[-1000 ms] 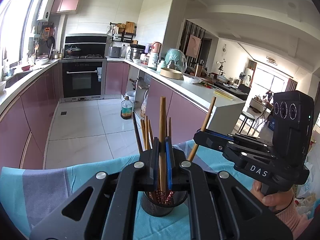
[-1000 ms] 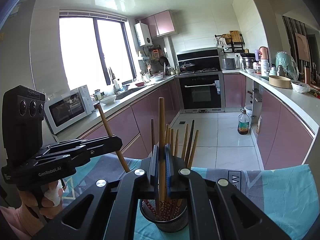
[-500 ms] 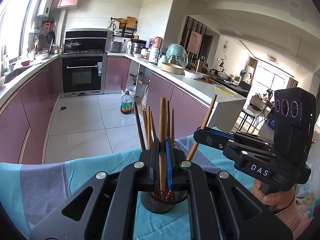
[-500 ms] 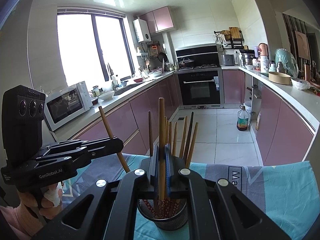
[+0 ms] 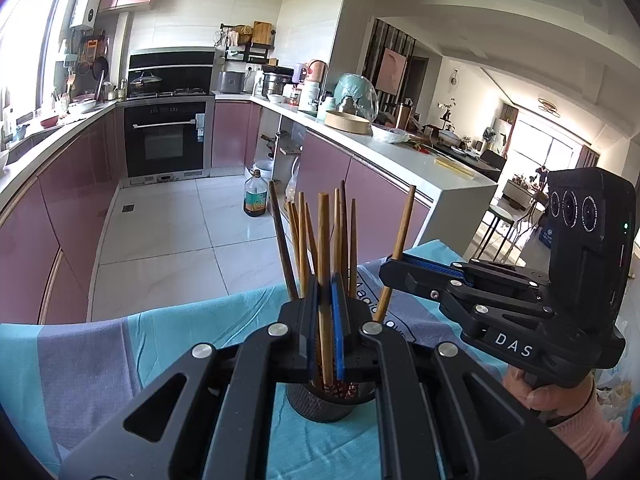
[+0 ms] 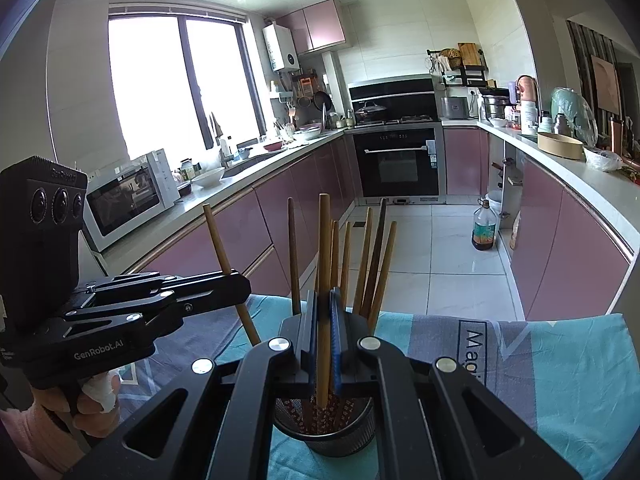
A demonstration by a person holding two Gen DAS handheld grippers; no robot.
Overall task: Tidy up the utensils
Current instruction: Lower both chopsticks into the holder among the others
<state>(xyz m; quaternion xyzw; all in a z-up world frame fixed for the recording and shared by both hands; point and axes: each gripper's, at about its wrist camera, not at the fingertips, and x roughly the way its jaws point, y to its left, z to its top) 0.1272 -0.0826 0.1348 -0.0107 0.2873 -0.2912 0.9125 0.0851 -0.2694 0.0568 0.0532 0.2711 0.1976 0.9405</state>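
- Wooden chopstick (image 5: 325, 280) clamped upright in the left gripper (image 5: 325, 320); jaws closed tight on it, nothing else held.
- Right gripper (image 6: 324, 332) likewise closed on a second chopstick (image 6: 323, 280), held near vertical.
- Holder (image 6: 326, 424), a dark mesh cup, sits directly below and just ahead of both grippers, on a teal and grey cloth (image 6: 560, 360).
- Both held sticks have their lower ends at or inside the cup mouth; exact depth is hidden behind the jaws.
- Several more sticks stand in the cup just beyond the jaws, fanning outward.
- Judged step: lowering each stick into the holder.
- To do it well: keep each stick vertical and centred over the mouth, and lower until the tip is well inside before opening.
- The two grippers sit close side by side; release one at a time to avoid a knock.
- Risk: a tilted stick catches the standing ones or tips the light cup.
- Open the jaws only slightly, then lift straight up.
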